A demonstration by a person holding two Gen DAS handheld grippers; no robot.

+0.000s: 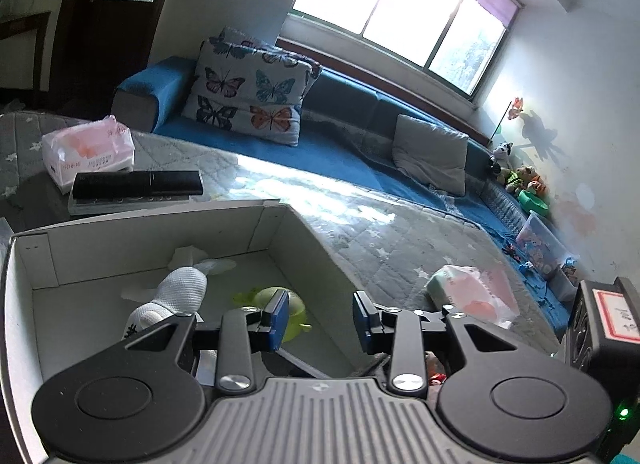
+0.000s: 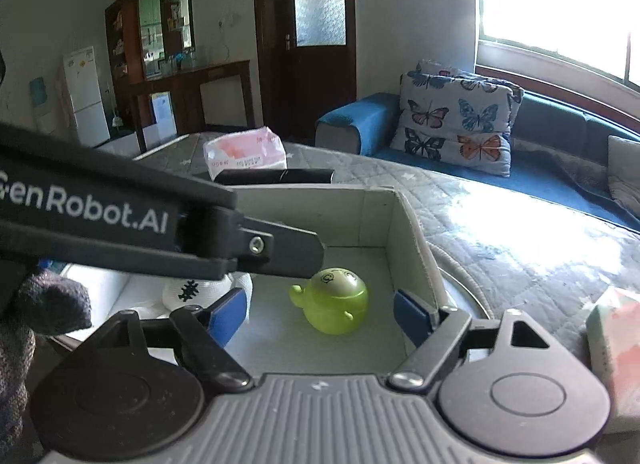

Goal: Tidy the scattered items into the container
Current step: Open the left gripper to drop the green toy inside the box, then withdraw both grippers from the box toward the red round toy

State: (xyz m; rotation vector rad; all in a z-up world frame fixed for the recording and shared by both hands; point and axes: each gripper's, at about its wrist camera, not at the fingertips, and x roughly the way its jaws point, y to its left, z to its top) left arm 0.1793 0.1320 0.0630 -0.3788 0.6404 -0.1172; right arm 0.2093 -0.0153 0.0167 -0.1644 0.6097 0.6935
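**Both grippers empty over the box, toy and sock inside**

L wrist view, left to right: pink tissue pack (image 1: 89,149) at 10 o'clock on the quilted mat (image 1: 384,248), black remote (image 1: 137,184) just beside it, to the right. White cardboard box (image 1: 304,236) fills lower left; inside lie a white sock (image 1: 176,296) and, to its right, a green toy (image 1: 294,306), partly hidden by the left gripper (image 1: 320,318). Its blue pads stand apart w/ nothing between. 2nd tissue pack (image 1: 472,292) at 3 o'clock, outside the box. Butterfly pillow (image 1: 250,97) on the blue sofa (image 1: 352,151) at 12.

R wrist view: the left gripper's black body crosses from 9 o'clock over the box (image 2: 416,248). Sock (image 2: 192,290) at left on box floor, green toy (image 2: 334,300) center, apart from the sock. Right gripper (image 2: 320,318) pads wide apart either side of the toy, not touching it; right pad close to the box wall. Tissue pack (image 2: 244,151) and remote (image 2: 276,175) behind the box at 12.
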